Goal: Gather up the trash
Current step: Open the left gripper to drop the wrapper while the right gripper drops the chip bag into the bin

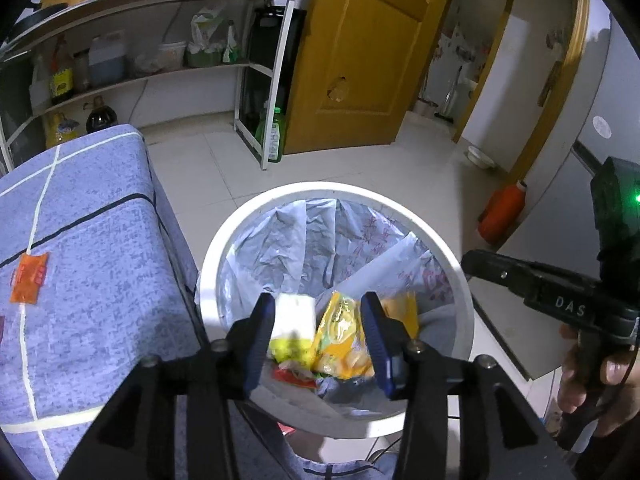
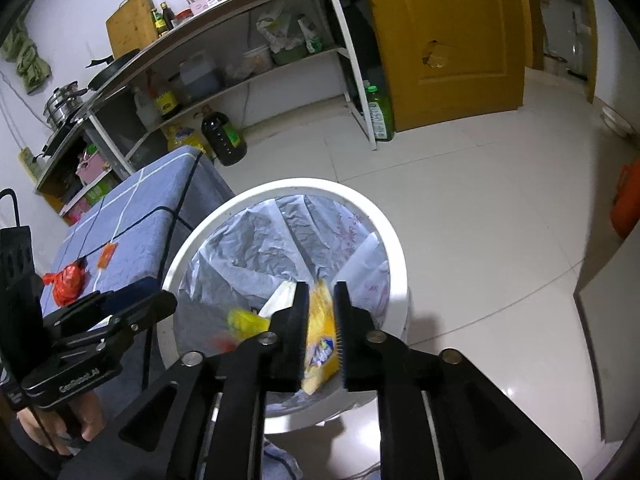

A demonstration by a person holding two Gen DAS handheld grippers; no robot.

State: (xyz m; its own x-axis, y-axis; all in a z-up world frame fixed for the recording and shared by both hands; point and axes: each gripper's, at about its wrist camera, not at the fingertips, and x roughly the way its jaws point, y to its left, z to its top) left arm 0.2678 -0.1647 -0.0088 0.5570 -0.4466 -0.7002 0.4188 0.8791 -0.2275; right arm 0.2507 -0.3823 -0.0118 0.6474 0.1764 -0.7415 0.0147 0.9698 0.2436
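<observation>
- Hovering over the white trash bin (image 1: 456, 280), both tools point down into its plastic liner.
- Left tool (image 1: 318, 336) — jaws well apart, gripping nothing; a white-and-yellow wrapper (image 1: 294, 320) shows blurred between them, above the trash in the bin.
- Right tool (image 2: 322, 332) — jaws slightly parted, a yellow packet (image 2: 320, 340) between them; whether the pads press it I cannot tell.
- An orange sachet (image 1: 30, 278) lies on the blue-clothed desk (image 1: 100, 264) beside the bin.

I count one white bin (image 2: 394, 240) with one plastic liner (image 1: 320, 240). Inside it are about four wrappers (image 1: 340, 332); blur hides the exact number. On the blue cloth to the left lie two pieces: one orange packet (image 1: 30, 278), one red bag (image 2: 66, 282).
</observation>
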